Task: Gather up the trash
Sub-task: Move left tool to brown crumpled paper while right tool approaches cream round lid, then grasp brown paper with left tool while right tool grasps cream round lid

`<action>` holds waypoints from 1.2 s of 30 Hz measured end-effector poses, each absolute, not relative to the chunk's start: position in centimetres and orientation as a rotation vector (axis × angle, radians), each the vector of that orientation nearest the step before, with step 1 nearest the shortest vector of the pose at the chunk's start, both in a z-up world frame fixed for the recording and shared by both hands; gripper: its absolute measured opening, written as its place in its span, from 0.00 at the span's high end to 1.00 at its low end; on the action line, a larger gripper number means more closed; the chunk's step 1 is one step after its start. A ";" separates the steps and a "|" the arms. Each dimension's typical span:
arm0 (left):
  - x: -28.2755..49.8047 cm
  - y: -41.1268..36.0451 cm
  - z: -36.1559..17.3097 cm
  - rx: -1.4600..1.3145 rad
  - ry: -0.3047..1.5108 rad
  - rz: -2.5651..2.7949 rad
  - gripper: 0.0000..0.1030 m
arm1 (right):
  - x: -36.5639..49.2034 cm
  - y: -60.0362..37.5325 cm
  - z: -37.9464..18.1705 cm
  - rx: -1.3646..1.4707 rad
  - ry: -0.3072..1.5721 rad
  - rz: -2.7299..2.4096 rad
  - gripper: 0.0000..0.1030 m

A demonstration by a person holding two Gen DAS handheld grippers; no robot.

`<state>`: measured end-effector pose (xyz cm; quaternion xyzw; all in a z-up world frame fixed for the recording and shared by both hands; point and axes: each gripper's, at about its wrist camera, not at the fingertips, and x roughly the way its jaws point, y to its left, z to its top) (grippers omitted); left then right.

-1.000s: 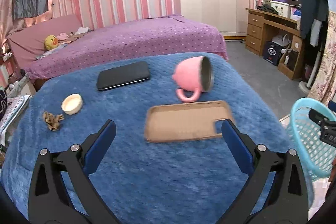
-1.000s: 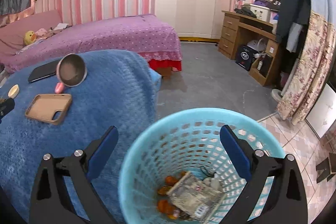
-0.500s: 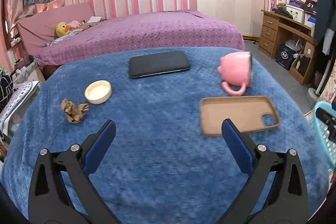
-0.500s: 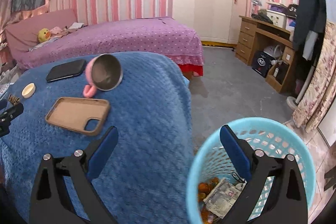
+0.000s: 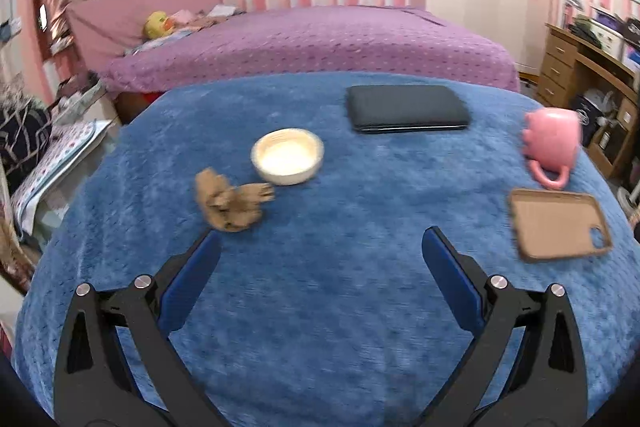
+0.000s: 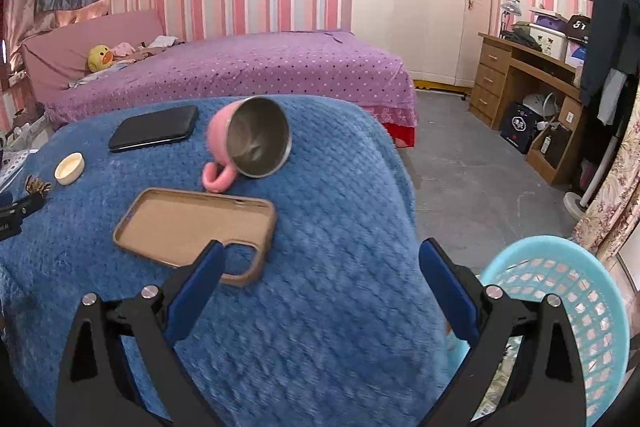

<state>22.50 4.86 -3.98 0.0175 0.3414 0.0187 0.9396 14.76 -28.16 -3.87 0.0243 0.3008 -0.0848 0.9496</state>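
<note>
A crumpled brown scrap of trash (image 5: 229, 203) lies on the blue blanket (image 5: 320, 307), just ahead of my left gripper's left finger; it also shows small in the right wrist view (image 6: 38, 184). My left gripper (image 5: 320, 243) is open and empty over the blanket. My right gripper (image 6: 320, 251) is open and empty above the blanket's right side. A light blue mesh trash basket (image 6: 560, 311) stands on the floor at the lower right, partly hidden by the right finger.
On the blanket lie a cream round lid (image 5: 287, 156), a black phone (image 5: 406, 108), a tipped pink mug (image 6: 250, 143) and a brown phone case (image 6: 196, 231). A purple bed (image 6: 240, 67) stands behind. A wooden desk (image 6: 532, 99) is at the right.
The left gripper has swung left and closer to the brown scrap and lid. The right gripper has moved left from above the basket to over the blanket.
</note>
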 end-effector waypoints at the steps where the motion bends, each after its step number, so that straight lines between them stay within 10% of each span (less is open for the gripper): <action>1: 22.9 5.8 -4.2 0.025 0.705 0.056 0.06 | 15.0 -27.9 -4.0 0.046 0.614 -0.169 0.08; 15: 28.7 11.5 -5.9 -0.040 0.798 0.115 0.08 | 20.0 -23.4 -4.4 -0.015 0.643 -0.084 0.08; 19: 29.5 10.8 -6.6 -0.013 0.843 0.068 0.44 | 22.0 -20.6 -4.2 -0.053 0.647 -0.044 0.08; 22: 29.5 11.5 -6.6 -0.041 0.856 0.042 0.51 | 23.3 -17.9 -4.3 -0.097 0.643 -0.018 0.08; 36: 27.6 21.2 -4.3 -0.105 0.754 0.237 0.53 | 29.7 -2.8 -4.3 -0.130 0.667 0.231 0.08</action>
